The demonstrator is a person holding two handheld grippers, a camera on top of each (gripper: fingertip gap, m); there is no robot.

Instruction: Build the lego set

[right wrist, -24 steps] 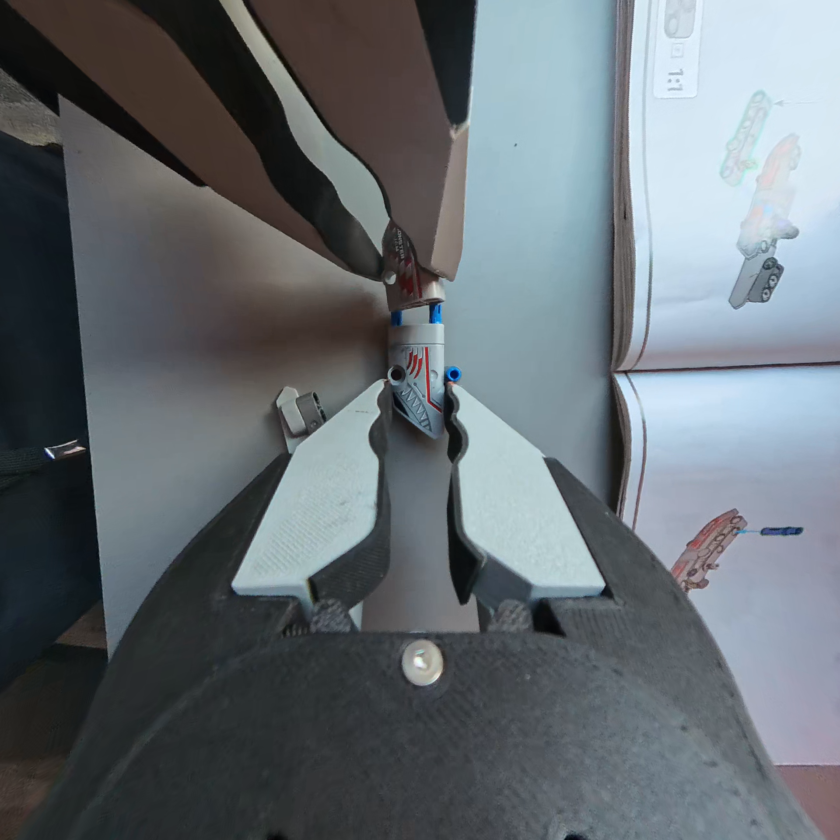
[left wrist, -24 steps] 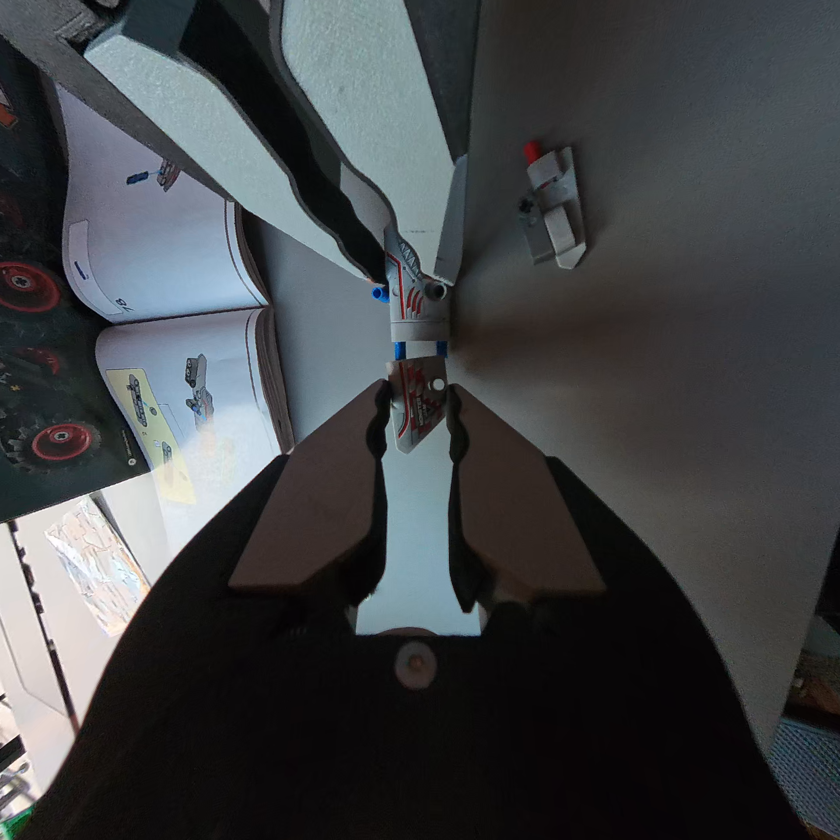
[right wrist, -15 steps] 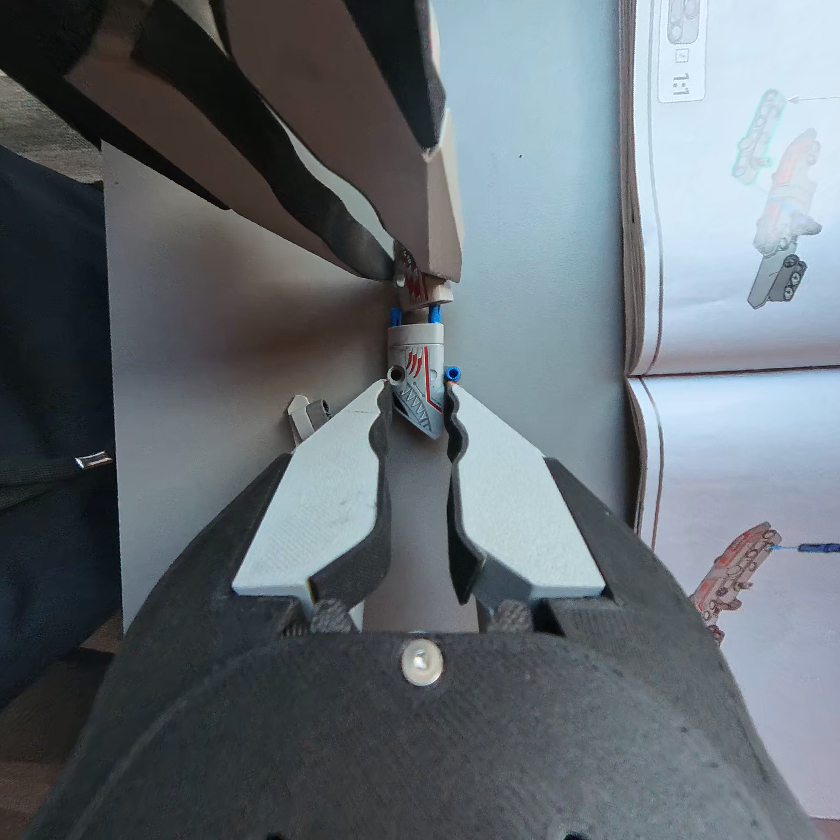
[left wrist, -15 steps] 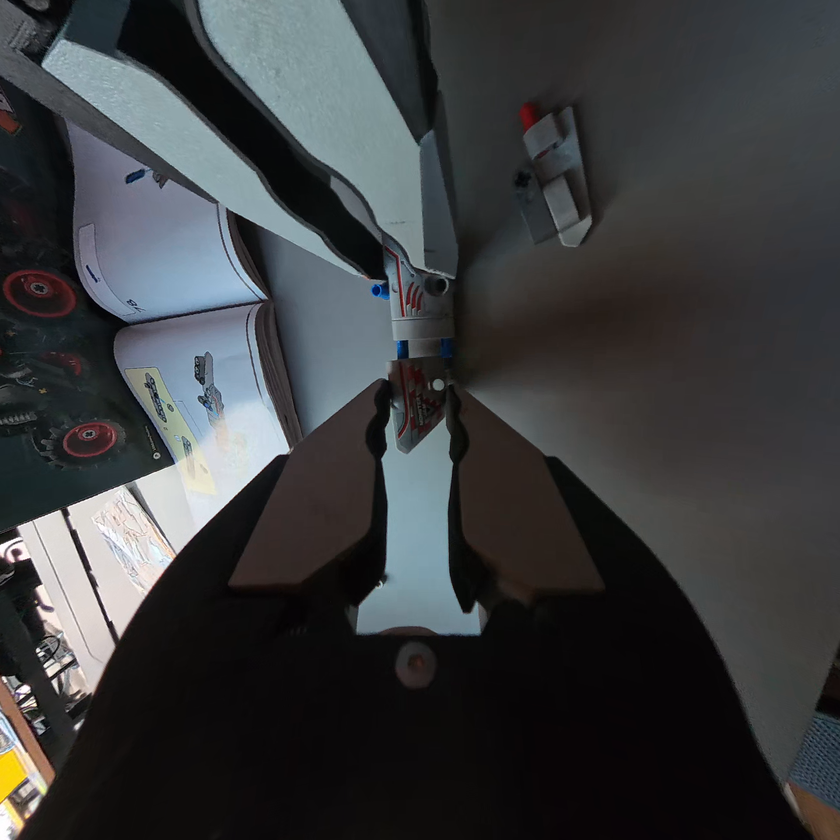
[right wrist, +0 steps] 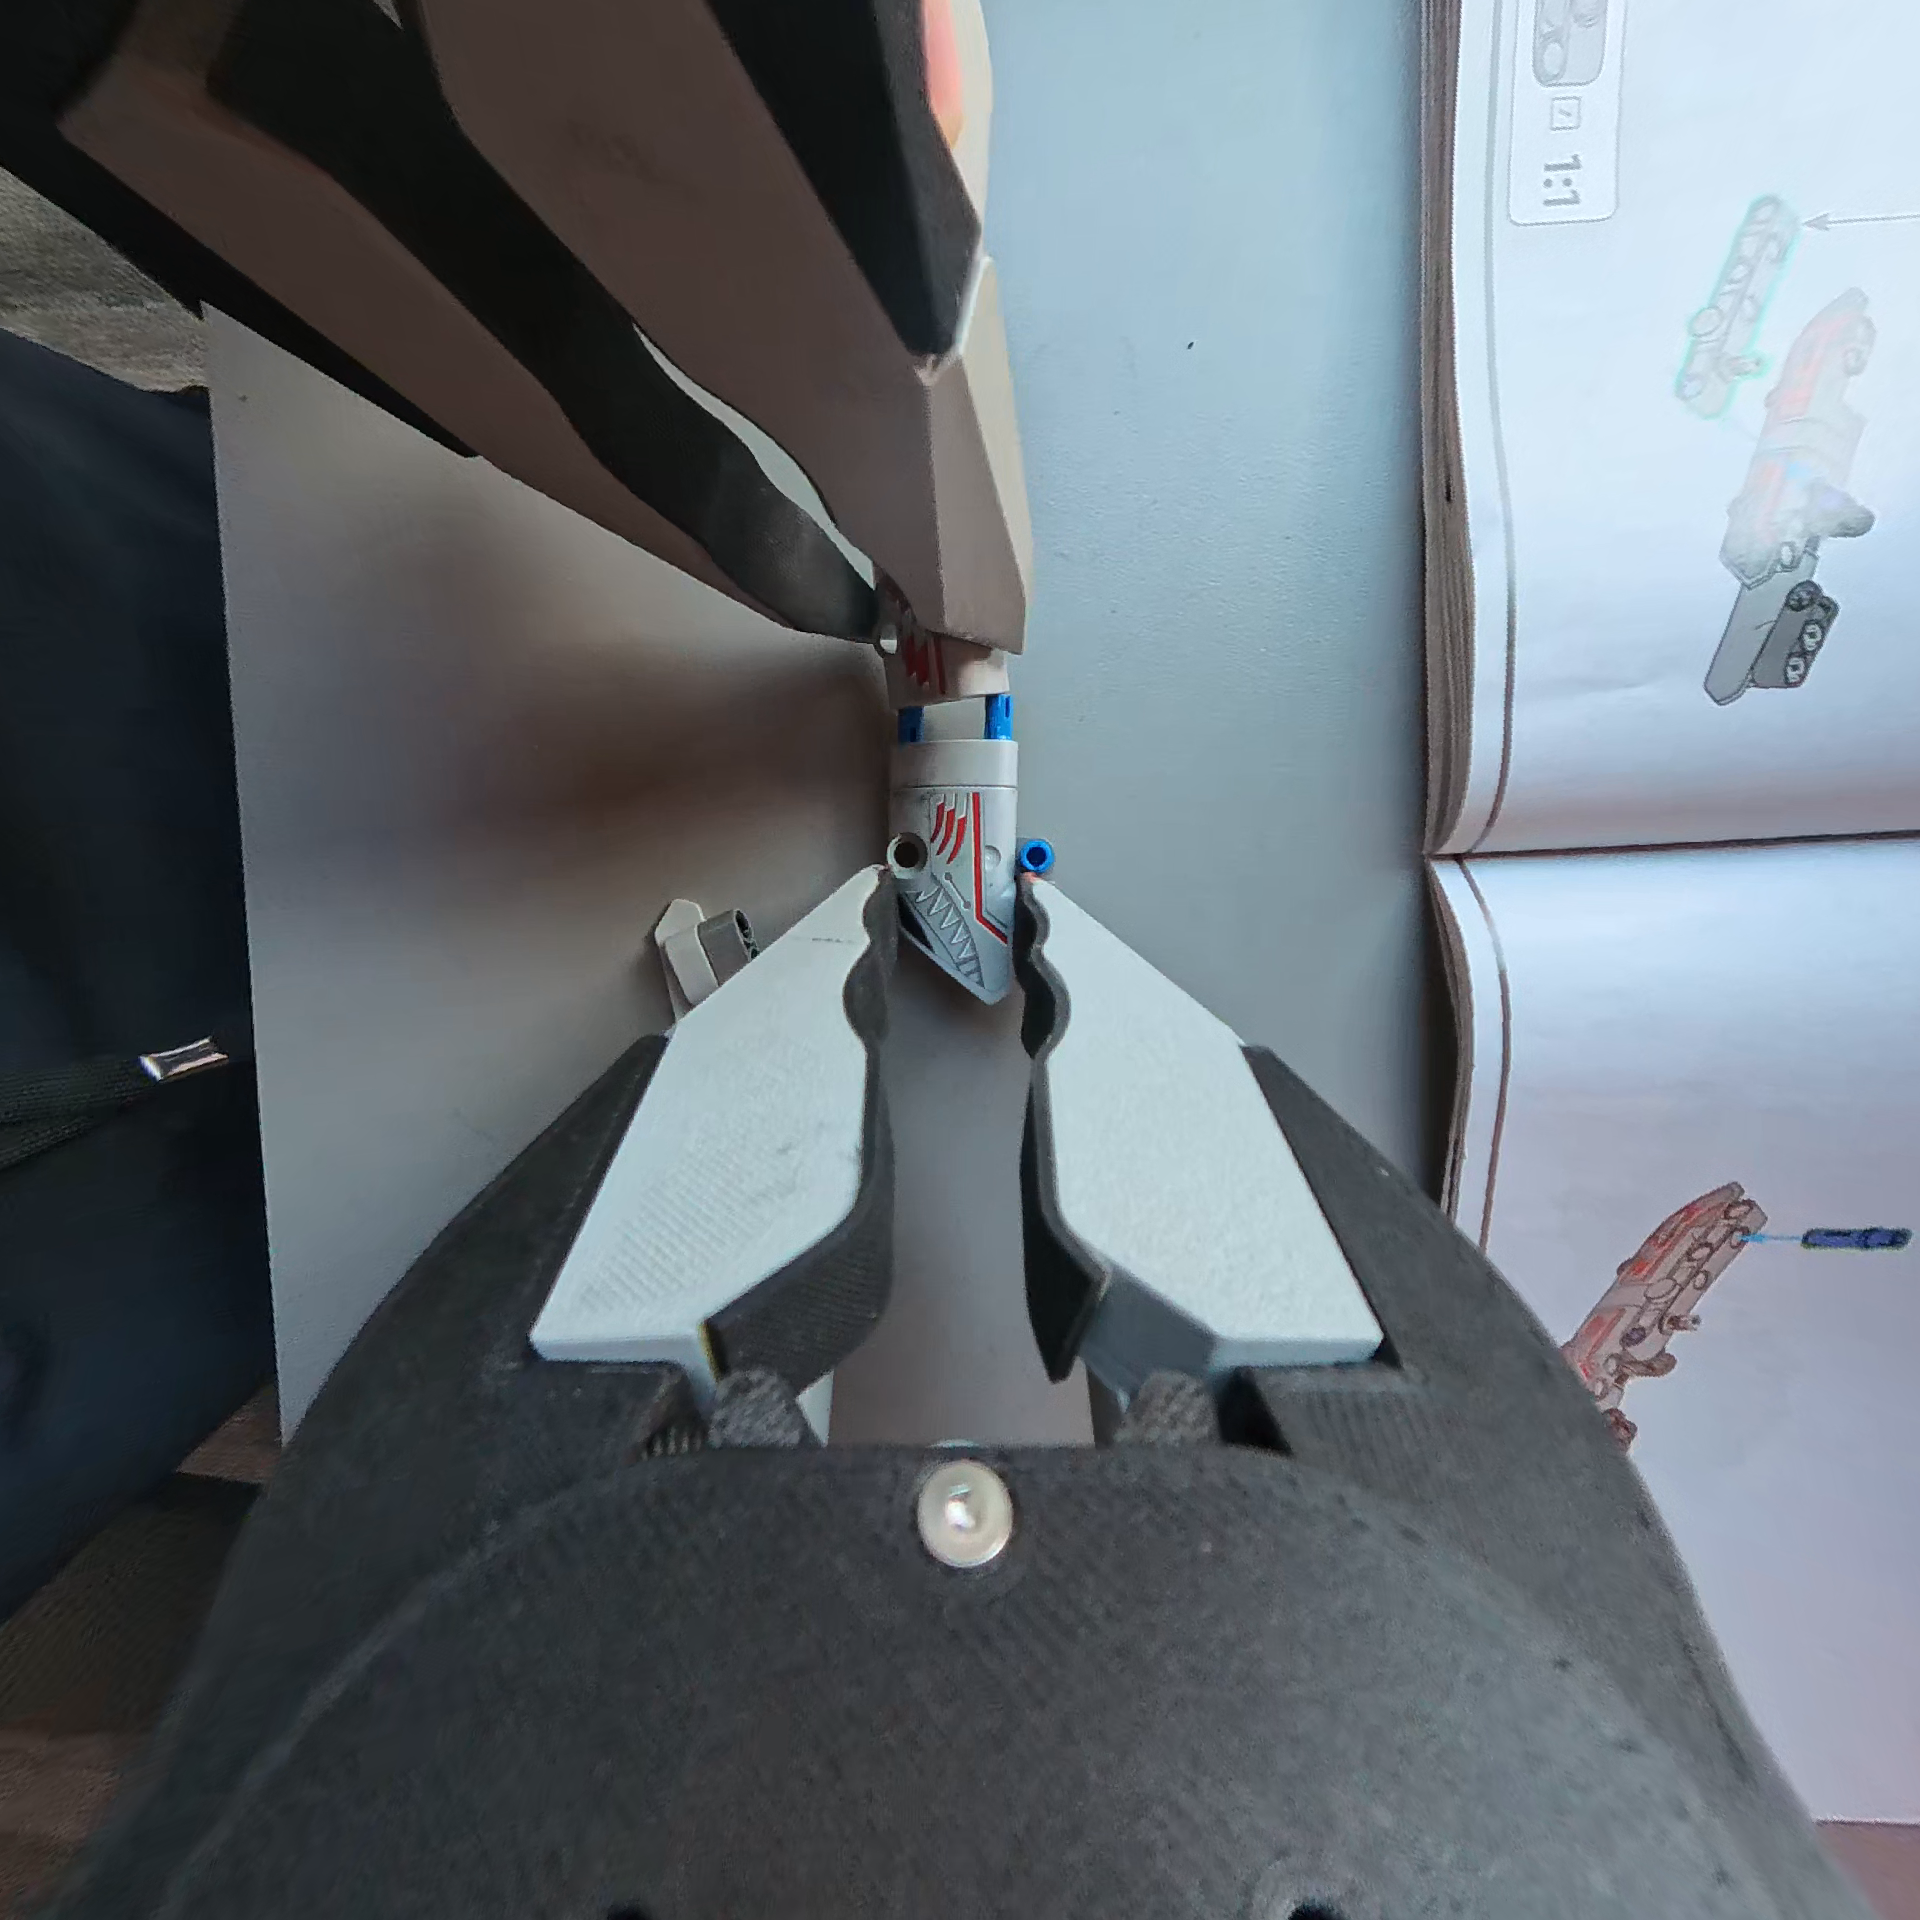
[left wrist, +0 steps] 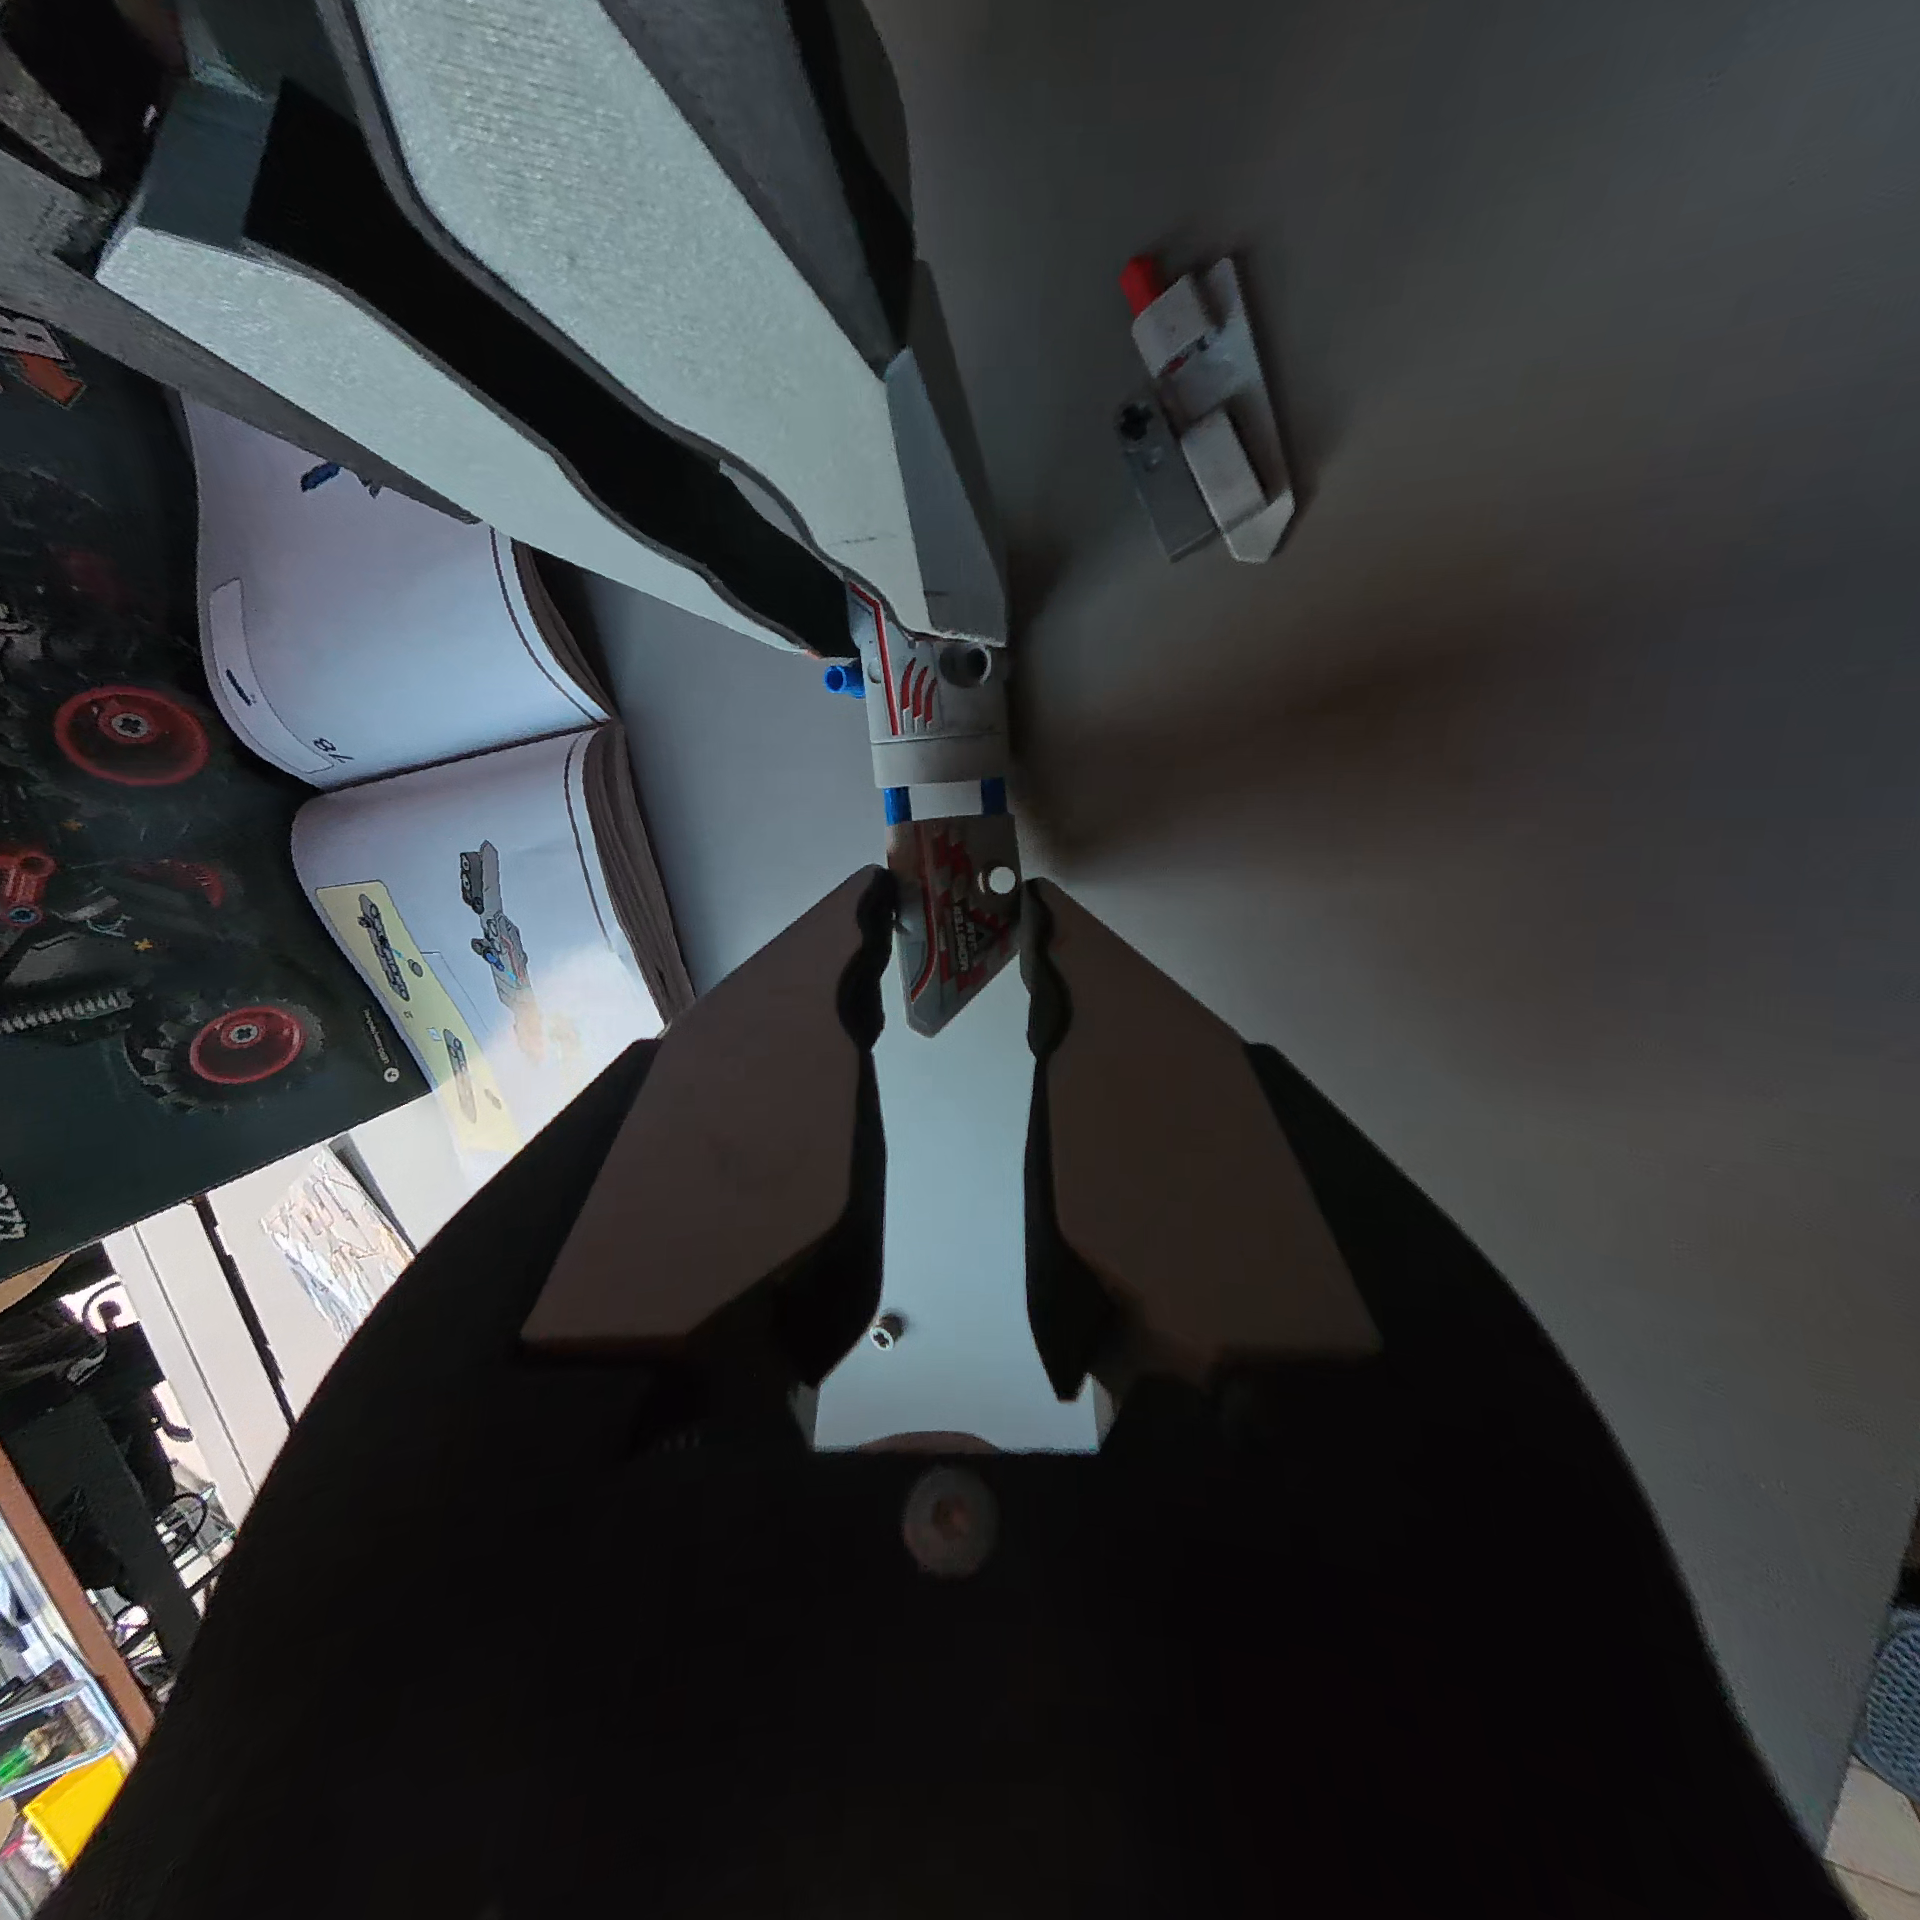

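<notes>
The left gripper (left wrist: 951, 940), with brown fingers, is clenching a pointed grey lego panel with red markings (left wrist: 954, 940); at twelve o'clock, across two blue pins (left wrist: 943, 799), the right gripper (right wrist: 951, 930), with pale grey fingers, is clenching a matching grey toothed panel (right wrist: 956, 899). Farther off on the grey table (left wrist: 1507, 935), a small white-and-grey lego assembly with a red tip (left wrist: 1205, 410) is lying at one o'clock and an open instruction booklet (left wrist: 436, 790) at ten o'clock.
</notes>
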